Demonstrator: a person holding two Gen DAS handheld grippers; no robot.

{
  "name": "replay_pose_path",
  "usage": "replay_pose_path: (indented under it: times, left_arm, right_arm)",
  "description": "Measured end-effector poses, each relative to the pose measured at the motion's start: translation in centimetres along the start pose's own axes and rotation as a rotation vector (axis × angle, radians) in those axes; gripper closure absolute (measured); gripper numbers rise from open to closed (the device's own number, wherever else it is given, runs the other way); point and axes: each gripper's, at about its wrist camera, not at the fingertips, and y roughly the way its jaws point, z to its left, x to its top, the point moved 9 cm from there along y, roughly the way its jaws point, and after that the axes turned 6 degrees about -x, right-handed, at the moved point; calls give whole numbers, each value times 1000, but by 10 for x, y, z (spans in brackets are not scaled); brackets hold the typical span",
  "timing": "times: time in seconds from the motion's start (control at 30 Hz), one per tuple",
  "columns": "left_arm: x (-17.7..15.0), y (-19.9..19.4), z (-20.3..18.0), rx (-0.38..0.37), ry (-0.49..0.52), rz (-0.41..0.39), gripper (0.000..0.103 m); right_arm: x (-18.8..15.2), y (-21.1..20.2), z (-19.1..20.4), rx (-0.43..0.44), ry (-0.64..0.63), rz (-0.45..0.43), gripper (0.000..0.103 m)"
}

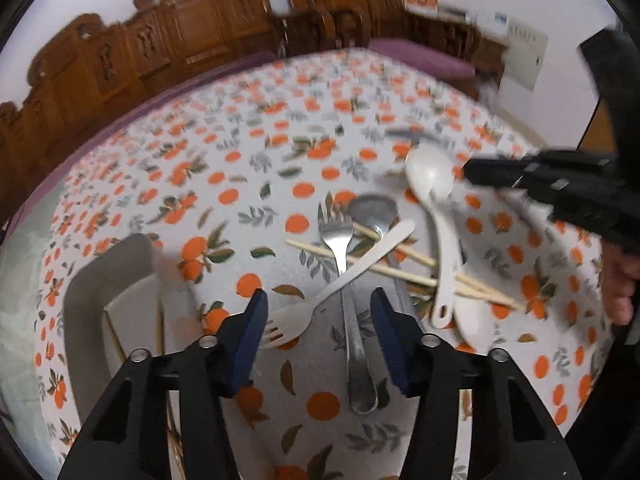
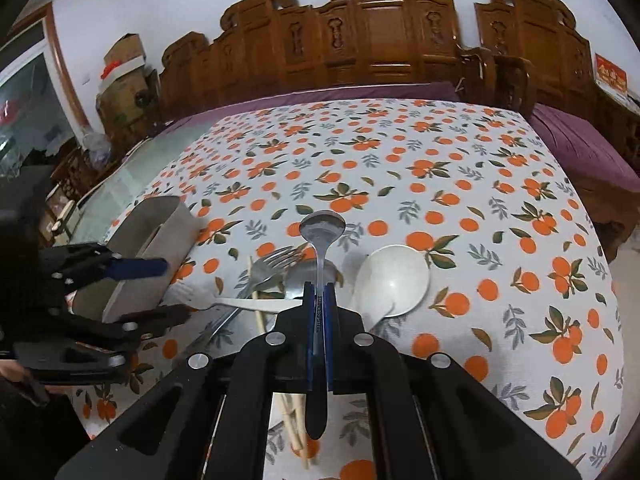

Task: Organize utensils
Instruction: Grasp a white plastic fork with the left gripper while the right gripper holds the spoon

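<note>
My right gripper (image 2: 320, 298) is shut on the handle of a steel spoon (image 2: 322, 226), whose bowl sticks out above the table. Below it lies a heap of utensils: a metal fork (image 2: 272, 264), a white plastic fork (image 2: 248, 303), a large white spoon (image 2: 394, 280) and wooden chopsticks (image 2: 260, 314). My left gripper (image 1: 320, 320) hangs open over the heap. The white plastic fork (image 1: 304, 312) and the metal fork's handle (image 1: 352, 328) lie between its blue pads (image 1: 252, 332), untouched. A second metal spoon (image 1: 372, 210) and the chopsticks (image 1: 400, 268) lie just beyond. The right gripper (image 1: 476, 172) shows blurred at the right.
A grey organizer tray (image 1: 112, 280) with dividers stands on the orange-print tablecloth (image 1: 240, 160) left of the heap, also seen as the tray (image 2: 152, 216). Carved wooden chairs (image 2: 380, 32) line the table's far side. A hand (image 1: 618, 296) is at the right edge.
</note>
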Motion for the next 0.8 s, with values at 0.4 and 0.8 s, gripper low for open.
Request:
replay_pose_path:
  times: [0.4,0.8]
  left_arm:
    - [-2,43,12,70,45,161,78]
    - [10,52,5,38,97,185,85]
  right_arm:
    - [5,-1,6,46,11,-2,98]
    - [3,0,11,49,1,9,97]
